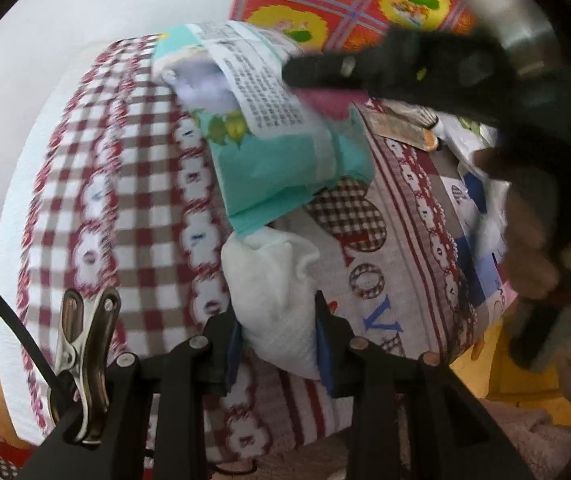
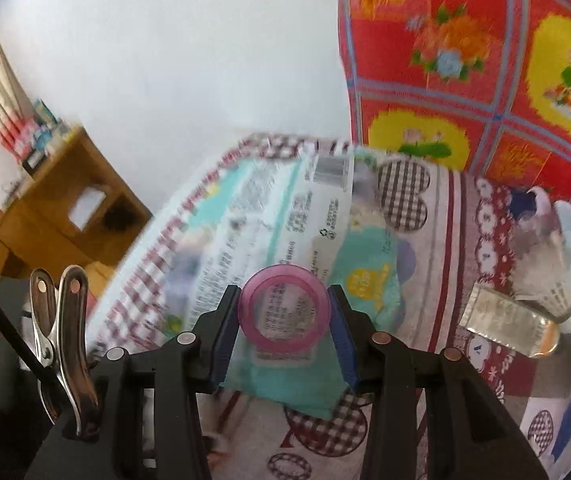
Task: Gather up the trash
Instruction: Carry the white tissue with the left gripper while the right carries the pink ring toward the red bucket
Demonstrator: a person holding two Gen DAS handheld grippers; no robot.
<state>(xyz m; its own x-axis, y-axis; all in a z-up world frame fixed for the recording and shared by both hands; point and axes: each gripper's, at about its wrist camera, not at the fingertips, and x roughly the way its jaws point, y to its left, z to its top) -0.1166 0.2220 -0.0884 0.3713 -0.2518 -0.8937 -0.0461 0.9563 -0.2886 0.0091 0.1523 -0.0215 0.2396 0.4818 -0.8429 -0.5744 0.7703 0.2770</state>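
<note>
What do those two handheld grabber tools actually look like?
Both match: the left gripper and right gripper have black angular plastic arms with round copper-coloured rivets and dark blue pads inside the fingers. A shiny metal clip beside a black cable sits at each one's left.

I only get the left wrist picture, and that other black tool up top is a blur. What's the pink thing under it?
Observer: A translucent pink plastic ring, clamped between the right gripper's blue pads.
Operator: And that teal packet behind it?
Observer: The teal plastic packet's white label carries a barcode at its far end.
Operator: Any furniture nearby?
Observer: A wooden bedside cabinet stands by the white wall, left of the bed.
</note>
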